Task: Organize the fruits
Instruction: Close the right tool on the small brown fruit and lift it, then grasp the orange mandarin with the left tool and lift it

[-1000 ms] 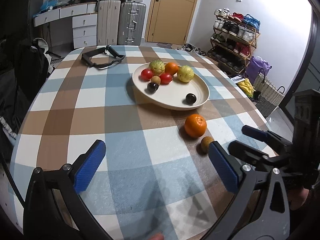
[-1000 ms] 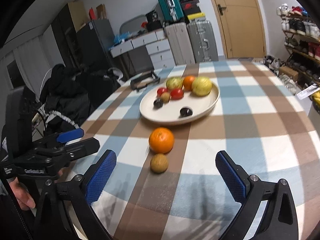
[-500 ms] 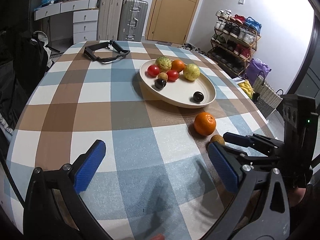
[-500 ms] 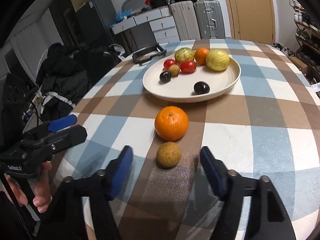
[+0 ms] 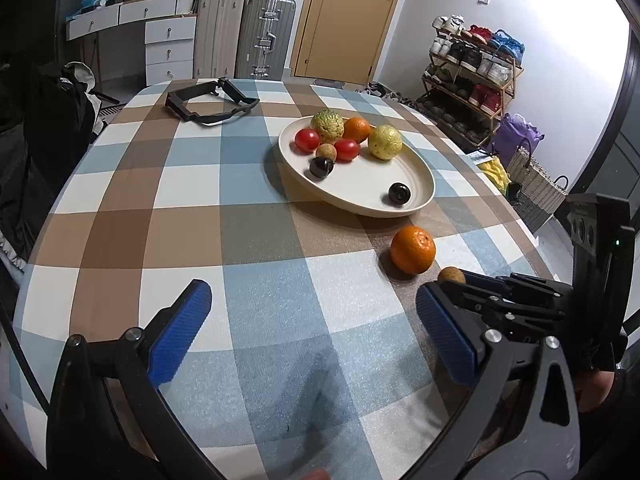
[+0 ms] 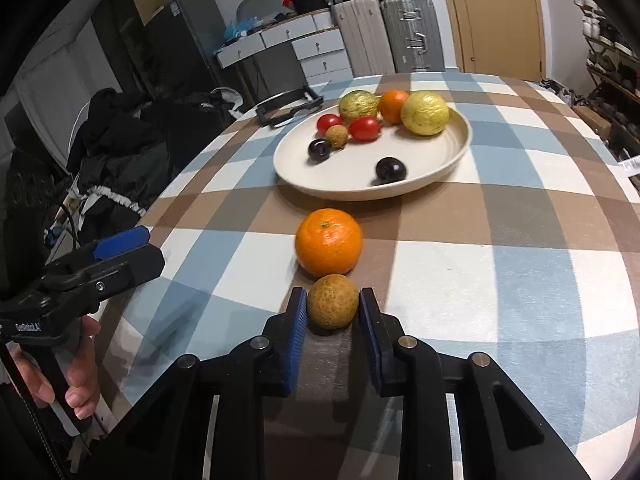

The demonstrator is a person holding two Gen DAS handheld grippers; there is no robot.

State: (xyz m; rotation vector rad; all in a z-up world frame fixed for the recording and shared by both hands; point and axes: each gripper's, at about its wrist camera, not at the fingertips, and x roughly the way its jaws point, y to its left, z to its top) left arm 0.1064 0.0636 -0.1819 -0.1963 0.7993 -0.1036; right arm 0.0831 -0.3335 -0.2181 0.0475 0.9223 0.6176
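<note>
**Right gripper closes on small brown fruit**

Right gripper: fingers have just been closing and are now clamped on the brown fruit, which sits on the counter just beside the orange, short of the plate. Left gripper: fingers apart, nothing between them.

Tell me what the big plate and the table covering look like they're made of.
Plate: likely glazed ceramic or melamine, judging by its smooth cream surface with a soft sheen. Table covering: seemingly woven or textured vinyl cloth, given its matte, grainy checked surface.
</note>
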